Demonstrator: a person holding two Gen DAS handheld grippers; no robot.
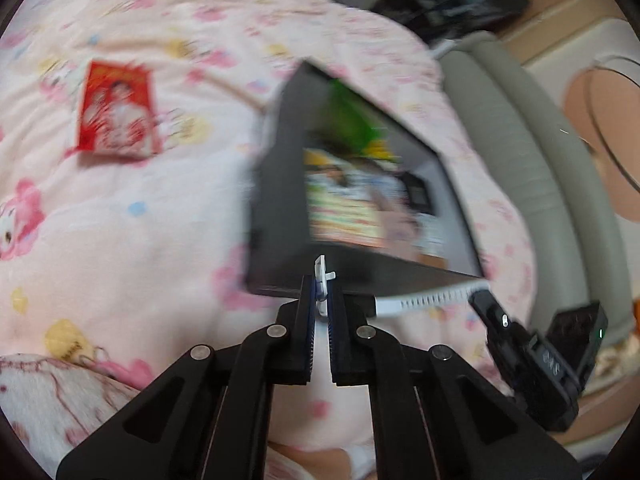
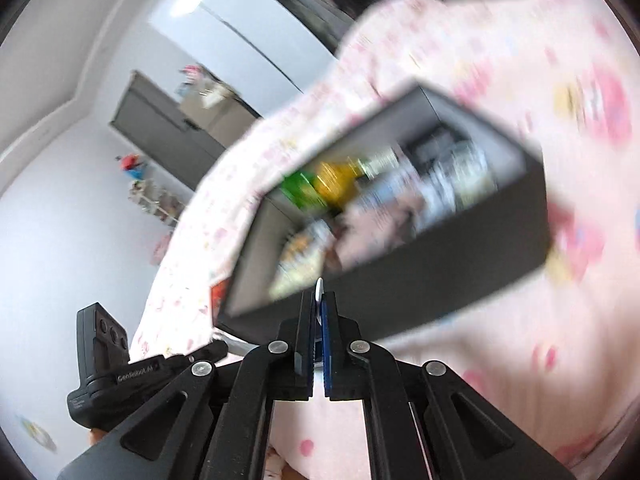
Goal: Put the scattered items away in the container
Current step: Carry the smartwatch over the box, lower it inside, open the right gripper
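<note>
A dark grey open box (image 1: 280, 208) sits tilted on the pink bedspread (image 1: 140, 240), holding several colourful packets (image 1: 348, 200). My left gripper (image 1: 321, 300) is shut on a small white plastic piece (image 1: 322, 276) that runs into a white strip (image 1: 424, 300), right at the box's near wall. A red packet (image 1: 118, 110) lies on the bedspread to the far left. In the right wrist view the same box (image 2: 460, 264) fills the middle with packets (image 2: 380, 200) inside. My right gripper (image 2: 319, 308) is shut on a thin white piece (image 2: 319, 292) at the box's near wall.
The other gripper's black body (image 1: 536, 360) is at the lower right of the left wrist view. A grey padded bed edge (image 1: 520, 140) runs along the right. A grey door (image 2: 168, 128) and white walls show left in the right wrist view. Both views are motion-blurred.
</note>
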